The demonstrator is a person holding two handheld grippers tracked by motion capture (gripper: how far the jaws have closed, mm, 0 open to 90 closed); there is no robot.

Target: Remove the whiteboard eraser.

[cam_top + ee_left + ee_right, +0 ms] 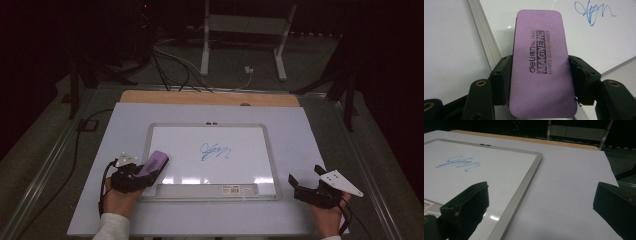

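High view: your left gripper (pixel 142 172) sits at the lower left corner of the whiteboard (pixel 250 131), and its jaws are clamped on a purple board eraser (pixel 154 162). The eraser sticks out past the jaws, tilted up and to the right, with its far end over the frame and the white writing surface at that corner. A blue scribble (pixel 214 150) lies near the middle of the board, well apart from the eraser.

In the left gripper view you see the eraser (pixel 540 63) lengthwise between the two black jaws, each pad pressed against one long side of it. Its purple top bears dark print reading "MAGNETIC WHITE BOARD ERASER". Beyond it the board's grey frame (pixel 485 42) runs diagonally, and the scribble (pixel 594 12) shows in the upper right.

Your right gripper (pixel 306 184) rests on the pale table cover (pixel 300 125) just beyond the board's lower right corner, apart from the frame. In the right gripper view its jaws stand wide apart with nothing between them (pixel 541 200); the left jaw lies over the board's edge (pixel 524 185) in the picture, the right one over the bare cover (pixel 574 175). The scribble (pixel 459 162) appears far to the left there.
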